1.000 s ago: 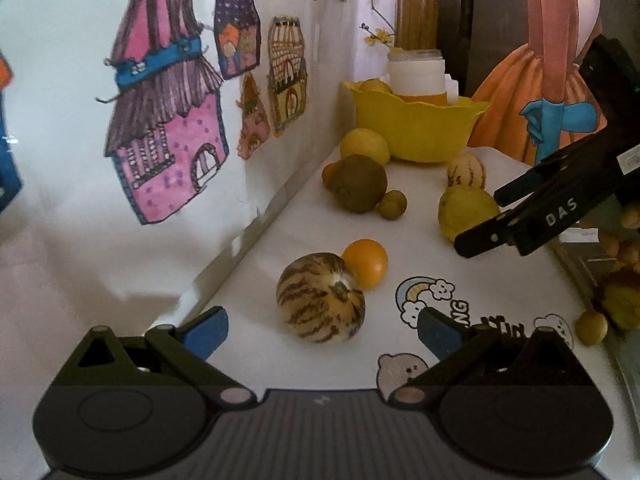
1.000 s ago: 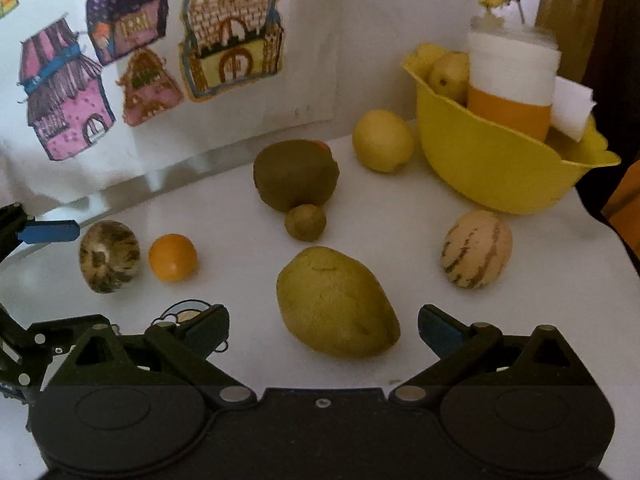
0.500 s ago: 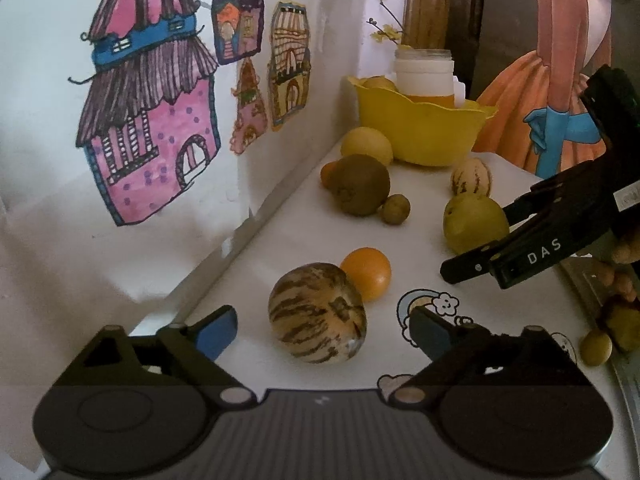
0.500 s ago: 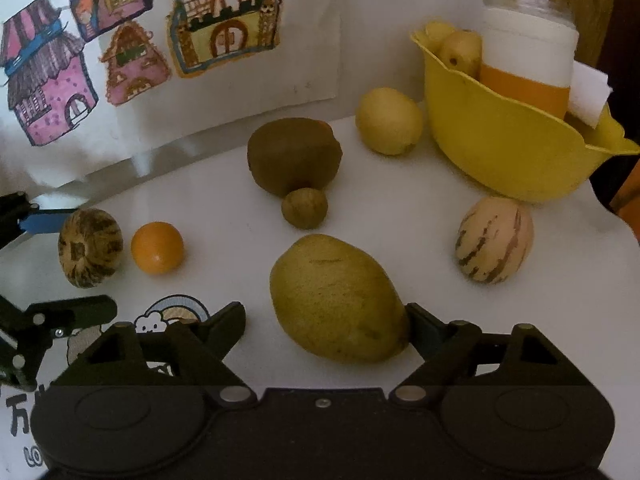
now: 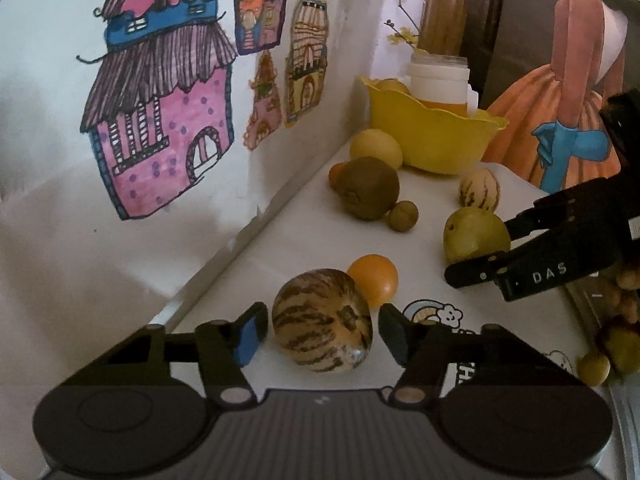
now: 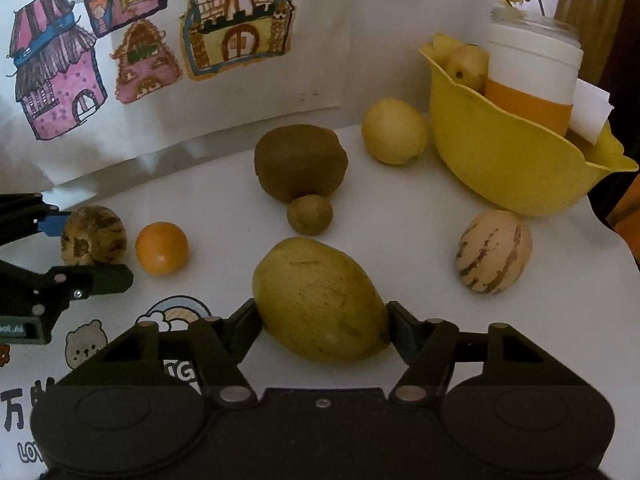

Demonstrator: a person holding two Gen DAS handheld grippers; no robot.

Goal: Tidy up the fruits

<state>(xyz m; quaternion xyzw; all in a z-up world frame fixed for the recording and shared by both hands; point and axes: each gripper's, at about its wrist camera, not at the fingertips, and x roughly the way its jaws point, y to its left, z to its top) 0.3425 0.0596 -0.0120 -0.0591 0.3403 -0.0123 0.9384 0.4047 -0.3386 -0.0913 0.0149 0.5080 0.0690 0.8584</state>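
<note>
- Left gripper (image 5: pixel 322 330) open; fingers flank striped melon (image 5: pixel 322 320), small gaps either side.
- Right gripper (image 6: pixel 322 322) closed on mango (image 6: pixel 320 300), on table (image 6: pixel 400 220).
- Orange (image 5: pixel 374 285) just behind melon.

House drawings (image 6: pixel 236 20) on wall, white jar (image 6: pixel 532 76), cartoon stickers (image 6: pixel 86 344).

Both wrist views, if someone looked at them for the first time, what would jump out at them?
Probably the fruit bracketed by each gripper: the right gripper has its fingers against the sides of a big yellow-green mango on the white table, and the left gripper straddles a striped melon with small gaps either side. Next, the yellow bowl at the back holding a white-and-orange jar, and the colourful house drawings on the wall.
</note>
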